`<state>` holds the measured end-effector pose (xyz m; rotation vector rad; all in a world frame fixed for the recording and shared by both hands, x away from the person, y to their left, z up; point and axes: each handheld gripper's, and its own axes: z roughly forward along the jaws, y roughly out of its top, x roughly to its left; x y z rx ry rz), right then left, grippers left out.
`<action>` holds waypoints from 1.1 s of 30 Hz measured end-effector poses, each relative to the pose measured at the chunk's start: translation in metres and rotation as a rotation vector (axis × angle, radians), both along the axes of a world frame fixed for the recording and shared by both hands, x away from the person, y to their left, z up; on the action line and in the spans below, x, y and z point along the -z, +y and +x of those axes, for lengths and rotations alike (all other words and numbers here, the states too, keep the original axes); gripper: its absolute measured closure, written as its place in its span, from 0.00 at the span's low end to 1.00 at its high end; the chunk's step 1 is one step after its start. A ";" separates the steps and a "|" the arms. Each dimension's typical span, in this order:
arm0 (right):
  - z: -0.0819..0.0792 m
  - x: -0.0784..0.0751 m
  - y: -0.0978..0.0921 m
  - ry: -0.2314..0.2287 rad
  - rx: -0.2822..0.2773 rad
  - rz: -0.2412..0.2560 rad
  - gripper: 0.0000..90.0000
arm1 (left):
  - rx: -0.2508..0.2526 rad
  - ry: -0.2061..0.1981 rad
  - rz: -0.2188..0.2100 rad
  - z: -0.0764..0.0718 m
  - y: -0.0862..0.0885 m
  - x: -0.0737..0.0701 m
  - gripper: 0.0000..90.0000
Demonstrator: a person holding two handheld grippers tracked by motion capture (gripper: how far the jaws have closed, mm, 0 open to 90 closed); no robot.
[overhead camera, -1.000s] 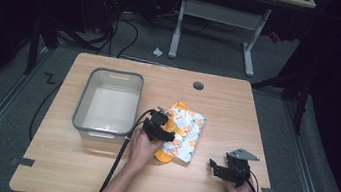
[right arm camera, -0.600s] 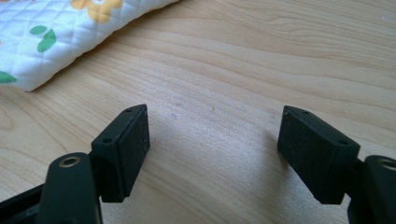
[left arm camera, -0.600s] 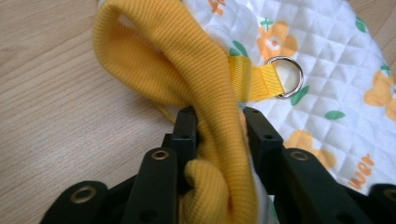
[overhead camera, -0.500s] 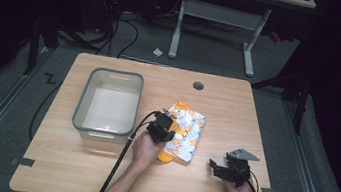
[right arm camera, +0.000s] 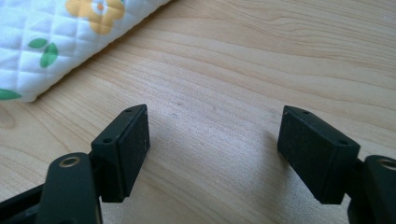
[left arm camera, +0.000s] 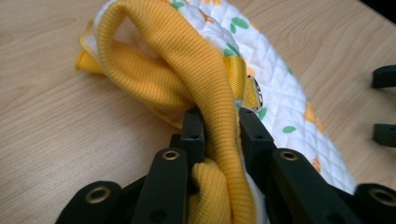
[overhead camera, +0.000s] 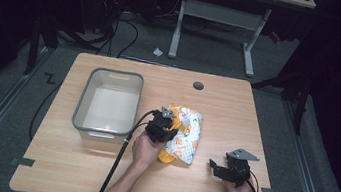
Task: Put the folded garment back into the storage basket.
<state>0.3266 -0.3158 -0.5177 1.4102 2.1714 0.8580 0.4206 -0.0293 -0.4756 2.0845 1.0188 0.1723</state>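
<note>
A small quilted white garment (overhead camera: 186, 134) with orange flowers, green leaves and yellow ribbed trim lies crumpled at the table's middle. My left gripper (overhead camera: 168, 127) sits on its left part. In the left gripper view its black jaws are shut on a fold of the yellow ribbed trim (left arm camera: 219, 112). My right gripper (overhead camera: 215, 167) rests low on the table to the right of the garment, apart from it. Its jaws stand wide open over bare wood (right arm camera: 215, 126), with the garment's white edge (right arm camera: 56, 42) at the upper left.
A grey plastic tub (overhead camera: 87, 103) with a pale inside stands left of the garment, close to my left hand. A round grommet hole (overhead camera: 198, 86) marks the table's far side. Cables and desk legs lie on the floor beyond.
My left gripper has moved slightly right and up onto the garment, lifting and bunching its yellow trim. The right gripper has stayed in place.
</note>
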 end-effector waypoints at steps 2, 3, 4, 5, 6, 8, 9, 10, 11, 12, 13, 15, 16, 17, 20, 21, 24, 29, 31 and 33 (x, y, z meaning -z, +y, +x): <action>0.000 0.000 0.000 0.001 0.001 0.000 0.28 | -0.003 -0.016 -0.011 -0.002 0.003 -0.005 0.83; 0.000 0.000 0.000 0.001 0.001 0.000 0.28 | -0.006 -0.024 -0.018 -0.003 0.005 -0.007 0.83; 0.000 0.000 0.000 0.000 0.001 0.000 0.28 | -0.004 -0.025 -0.035 -0.005 0.008 -0.010 0.84; 0.000 0.000 0.000 0.000 0.001 0.000 0.28 | -0.004 -0.032 -0.034 -0.006 0.009 -0.011 0.83; 0.000 0.000 0.000 0.000 0.001 0.000 0.28 | -0.004 -0.032 -0.034 -0.006 0.009 -0.011 0.83; 0.000 0.000 0.000 0.000 0.001 0.000 0.28 | -0.005 -0.043 -0.038 -0.007 0.010 -0.013 0.83; 0.000 0.000 0.000 0.000 0.000 0.001 0.28 | -0.005 -0.046 -0.049 -0.008 0.013 -0.016 0.83; 0.000 0.000 0.000 0.000 0.000 0.001 0.28 | -0.005 -0.046 -0.049 -0.008 0.013 -0.016 0.83; 0.000 0.000 0.000 0.001 0.001 0.001 0.28 | -0.008 -0.056 -0.067 -0.010 0.015 -0.020 0.83; 0.000 0.000 0.000 0.000 0.000 0.001 0.28 | -0.010 -0.061 -0.074 -0.011 0.016 -0.022 0.83; 0.000 0.000 0.000 0.000 0.001 0.000 0.28 | -0.010 -0.061 -0.074 -0.011 0.016 -0.022 0.83; 0.000 0.000 0.000 0.001 0.000 0.001 0.28 | -0.011 -0.076 -0.084 -0.014 0.020 -0.027 0.83; 0.000 0.000 0.000 0.000 0.000 0.000 0.28 | -0.012 -0.080 -0.087 -0.015 0.021 -0.028 0.83; 0.000 0.000 0.000 0.001 -0.001 -0.001 0.28 | -0.011 -0.084 -0.084 -0.015 0.021 -0.030 0.83; 0.000 0.000 0.000 0.001 -0.001 0.000 0.28 | -0.007 -0.092 -0.088 -0.017 0.023 -0.032 0.83; 0.000 0.000 0.000 0.001 -0.002 0.000 0.28 | -0.009 -0.098 -0.093 -0.019 0.024 -0.034 0.83; 0.000 0.000 0.000 0.002 -0.004 0.000 0.28 | -0.012 -0.097 -0.100 -0.020 0.026 -0.036 0.83; -0.001 0.000 0.000 0.004 0.000 0.002 0.28 | -0.013 -0.099 -0.123 -0.020 0.038 -0.044 0.83; -0.001 0.000 0.000 0.002 0.000 0.002 0.28 | -0.019 -0.107 -0.125 -0.020 0.042 -0.048 0.83; -0.001 0.000 0.000 0.003 0.000 0.002 0.28 | -0.021 -0.112 -0.126 -0.020 0.047 -0.053 0.83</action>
